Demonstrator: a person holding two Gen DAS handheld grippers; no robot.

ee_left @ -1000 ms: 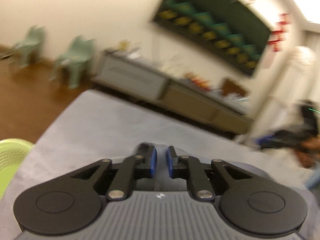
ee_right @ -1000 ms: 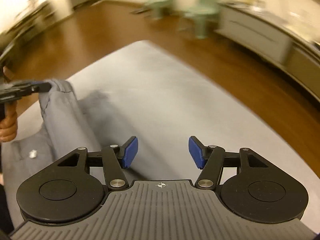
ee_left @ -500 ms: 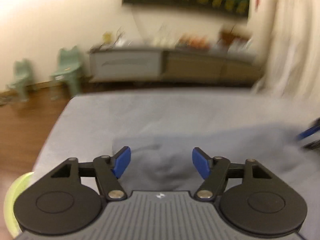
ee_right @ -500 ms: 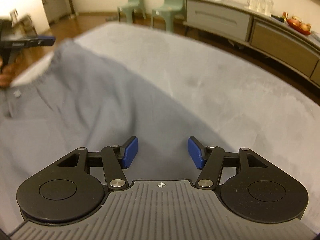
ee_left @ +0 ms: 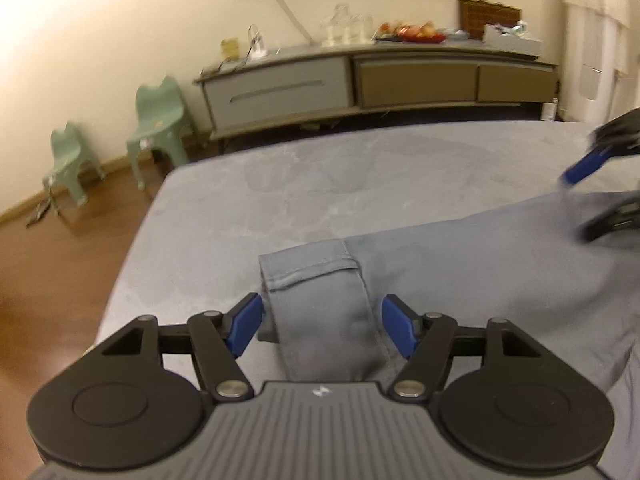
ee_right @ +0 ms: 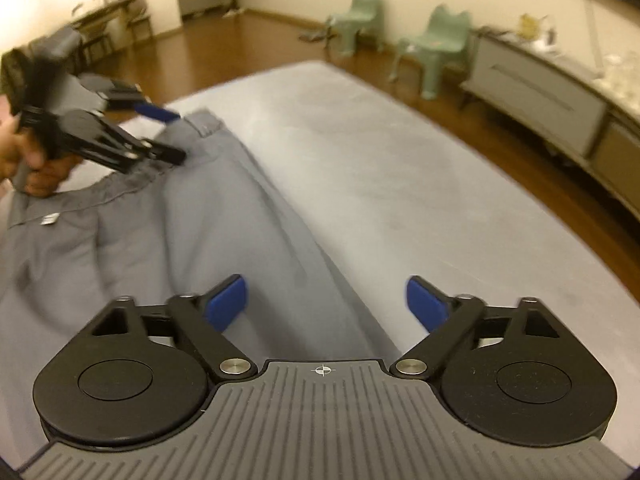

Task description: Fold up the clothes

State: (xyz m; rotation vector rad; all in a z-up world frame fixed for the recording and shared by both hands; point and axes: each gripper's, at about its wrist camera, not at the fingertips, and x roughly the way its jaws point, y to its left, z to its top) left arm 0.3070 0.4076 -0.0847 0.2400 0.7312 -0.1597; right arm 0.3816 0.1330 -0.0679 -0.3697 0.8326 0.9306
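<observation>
Grey trousers (ee_right: 168, 232) laid flat on bed (ee_right: 380, 152). Left gripper (ee_left: 322, 322) opening astride waistband, unpinched; right gripper (ee_right: 326, 300) opening, empty. Creases best smoothed before 1st fold.

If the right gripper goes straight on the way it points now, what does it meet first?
Probably the grey trousers spread on the grey bed cover. The right gripper, its jaws opening and nothing between them, aims down at their near edge; depth is unclear, so it may meet the cover just beside them.
</observation>
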